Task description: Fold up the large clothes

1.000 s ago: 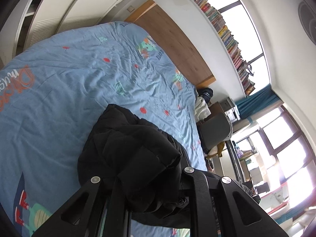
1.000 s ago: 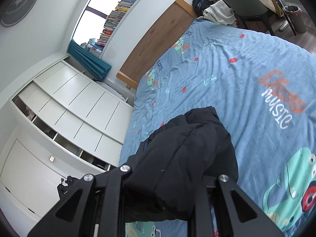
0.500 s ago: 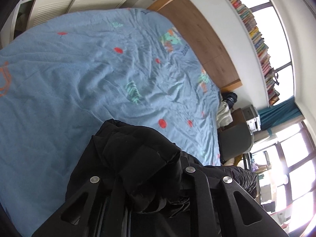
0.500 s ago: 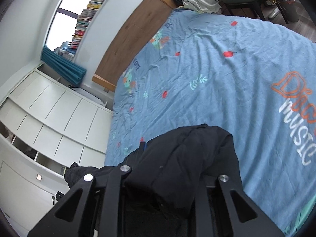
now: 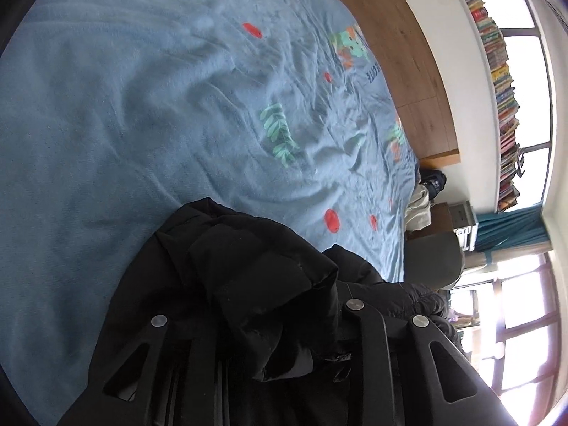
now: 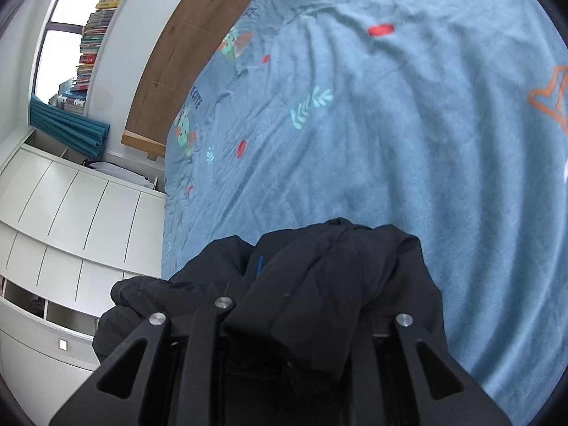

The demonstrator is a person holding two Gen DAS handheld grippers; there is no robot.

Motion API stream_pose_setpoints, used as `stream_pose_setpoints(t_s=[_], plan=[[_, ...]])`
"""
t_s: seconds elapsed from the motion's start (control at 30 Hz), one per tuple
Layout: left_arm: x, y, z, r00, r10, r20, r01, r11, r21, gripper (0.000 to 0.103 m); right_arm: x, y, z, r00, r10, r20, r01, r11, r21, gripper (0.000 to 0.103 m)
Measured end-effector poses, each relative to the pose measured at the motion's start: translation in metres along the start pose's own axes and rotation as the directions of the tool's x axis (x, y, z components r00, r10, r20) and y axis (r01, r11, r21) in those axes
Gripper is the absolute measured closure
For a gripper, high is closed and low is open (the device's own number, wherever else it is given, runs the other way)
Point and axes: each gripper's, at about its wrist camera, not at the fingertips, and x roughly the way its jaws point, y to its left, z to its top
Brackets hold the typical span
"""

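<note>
A black padded jacket [image 5: 248, 269] is bunched in both grippers over a blue printed bedspread [image 5: 142, 106]. My left gripper [image 5: 273, 323] is shut on a thick fold of the jacket, which bulges up between its fingers and hides the tips. In the right wrist view my right gripper [image 6: 298, 316] is shut on another fold of the same jacket [image 6: 340, 284], held just above the bedspread [image 6: 390, 124]. More of the jacket trails off the left side of that view toward the bed's edge.
A wooden headboard [image 5: 401, 56] stands at the far end of the bed. A grey chair [image 5: 433, 259] and a bookshelf [image 5: 504, 81] are to the right of the bed; white cupboards [image 6: 71, 213] line the other side.
Both grippers have dropped closer to the bedspread and tilted downward with the jacket still held. The bed now fills most of both views.
</note>
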Motion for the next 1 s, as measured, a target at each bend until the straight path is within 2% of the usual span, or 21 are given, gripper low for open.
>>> stream_pose_setpoints(t_s=[0.1,0.17,0.2,0.23,0.27,0.3,0.33,0.4,0.57,0.73,0.83,1.0], plan=[[-0.003,0.001,0.003,1.0,-0.026,0.001,0.026,0.999,-0.033,0.069,0.006,-0.007,0.002,1.0,0.021,-0.007,-0.021,1.0,0.02,0.081],[-0.009,-0.001,0.005,0.998,-0.059,0.012,0.06,0.997,-0.056,0.061,0.008,-0.01,0.005,0.999,0.044,-0.01,-0.043,0.998,0.046,0.078],[-0.011,-0.001,0.006,0.997,-0.075,0.02,0.077,0.995,-0.068,0.053,0.006,-0.01,0.006,0.998,0.057,-0.007,-0.056,0.997,0.055,0.074],[-0.015,-0.002,0.007,0.995,-0.092,0.035,0.094,0.992,-0.079,0.043,0.005,-0.011,0.007,0.997,0.077,-0.001,-0.077,0.995,0.068,0.067],[-0.019,-0.005,0.008,0.994,-0.099,0.051,0.103,0.991,-0.085,0.038,0.004,-0.01,0.009,0.995,0.098,0.004,-0.098,0.992,0.082,0.062],[-0.021,-0.007,0.01,0.992,-0.104,0.066,0.11,0.99,-0.089,0.031,0.002,-0.009,0.007,0.993,0.114,0.01,-0.115,0.989,0.093,0.048],[-0.025,-0.01,0.011,0.99,-0.111,0.083,0.119,0.989,-0.089,0.027,0.0,-0.008,0.008,0.991,0.131,0.019,-0.132,0.985,0.111,0.036],[-0.033,-0.015,0.015,0.987,-0.113,0.11,0.123,0.989,-0.084,0.026,-0.005,-0.004,0.011,0.99,0.138,0.037,-0.142,0.982,0.121,0.027],[-0.052,-0.029,0.023,0.985,-0.099,0.138,0.106,0.993,-0.044,0.026,-0.024,0.012,0.027,0.984,0.14,0.107,-0.15,0.984,0.095,0.025],[-0.071,-0.046,0.014,0.987,-0.052,0.151,0.047,0.998,0.038,0.026,-0.063,0.029,0.034,0.971,0.167,0.173,-0.176,0.984,0.034,0.024],[-0.08,-0.055,0.002,0.99,-0.01,0.143,-0.001,0.997,0.079,0.025,-0.089,0.046,0.026,0.972,0.152,0.179,-0.148,0.988,-0.032,0.024],[-0.1,-0.071,-0.031,0.99,0.061,0.126,-0.083,0.982,0.172,0.025,-0.125,0.077,-0.009,0.984,0.107,0.145,-0.082,0.983,-0.163,0.024]])
